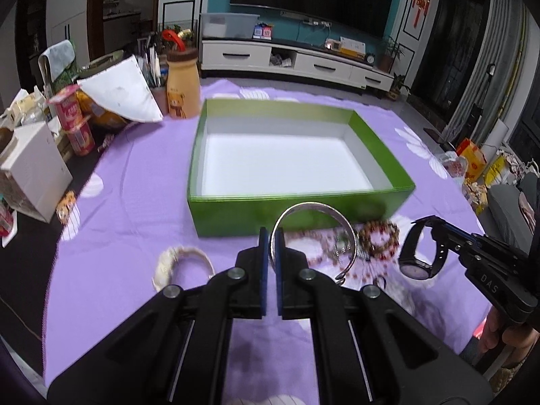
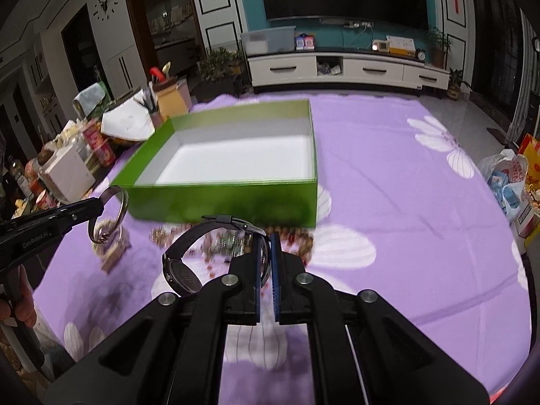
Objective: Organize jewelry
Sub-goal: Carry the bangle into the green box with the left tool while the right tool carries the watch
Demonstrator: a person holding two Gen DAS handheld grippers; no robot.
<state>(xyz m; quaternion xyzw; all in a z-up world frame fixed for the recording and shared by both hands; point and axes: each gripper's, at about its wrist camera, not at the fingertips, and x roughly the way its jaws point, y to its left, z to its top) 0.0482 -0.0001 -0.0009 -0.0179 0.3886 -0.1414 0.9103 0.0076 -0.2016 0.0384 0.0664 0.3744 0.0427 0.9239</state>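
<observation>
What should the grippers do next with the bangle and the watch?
Probably carry both forward over the green box and let go. The left gripper is shut on the silver bangle, the right gripper on the black watch, both lifted just short of the box, which looks empty.

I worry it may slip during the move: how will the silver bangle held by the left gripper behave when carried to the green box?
The silver bangle keeps its round shape in the left gripper, so it is probably stiff. It is pinched only at its rim and looks smooth, so it may swing or slip. Dropped into the green box, it could roll.
</observation>
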